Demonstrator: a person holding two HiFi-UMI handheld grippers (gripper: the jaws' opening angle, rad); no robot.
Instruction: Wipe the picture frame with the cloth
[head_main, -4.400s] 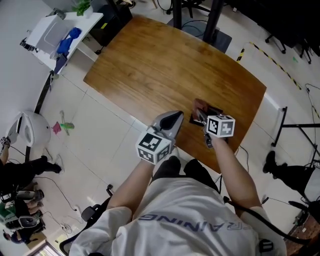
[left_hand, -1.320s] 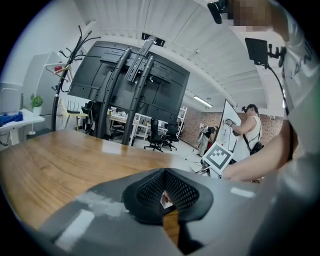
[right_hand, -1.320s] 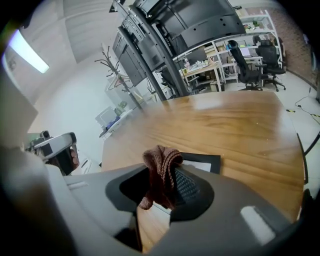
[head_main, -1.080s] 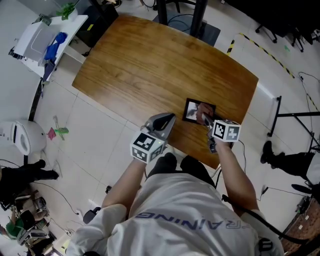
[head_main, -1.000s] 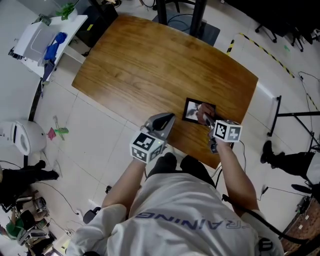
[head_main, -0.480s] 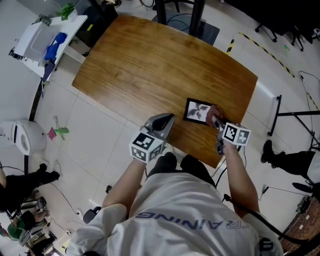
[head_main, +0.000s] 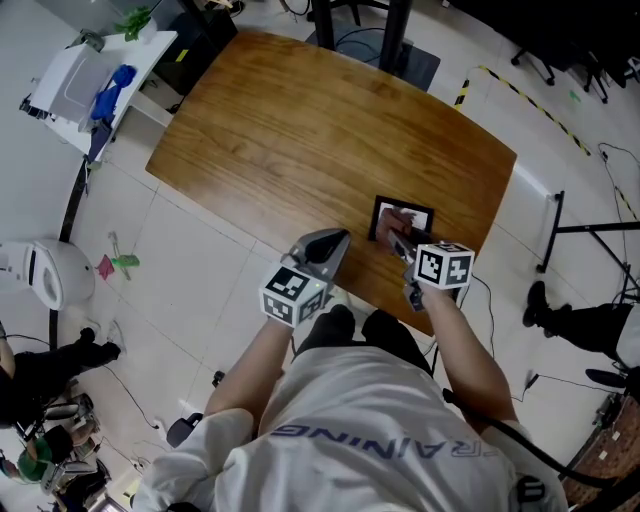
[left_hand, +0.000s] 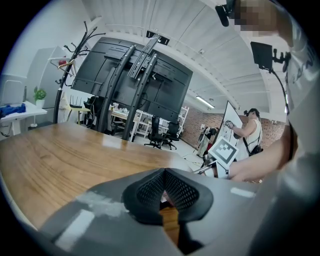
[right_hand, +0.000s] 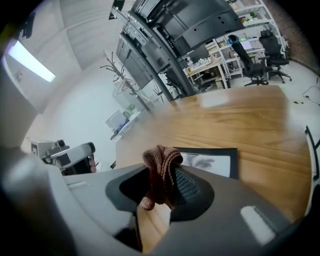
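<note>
A black picture frame (head_main: 409, 213) with a pale print lies flat on the wooden table (head_main: 300, 130) near its front right edge; the right gripper view shows the picture frame (right_hand: 212, 161) just beyond the jaws. My right gripper (head_main: 396, 238) is shut on a brown knitted cloth (right_hand: 160, 172), which rests on the frame's near left part; the cloth (head_main: 391, 232) shows in the head view too. My left gripper (head_main: 325, 246) is shut with nothing in it, at the table's front edge left of the frame.
A white side table (head_main: 85, 70) with a blue object and a plant stands far left. Black stand legs (head_main: 395, 30) rise behind the table. Cables and a tripod (head_main: 585, 235) lie on the floor at right. A second person (left_hand: 245, 131) stands in the background.
My right gripper slid the cloth rightward across the frame, then back left to the near left part. The left gripper stayed still.
</note>
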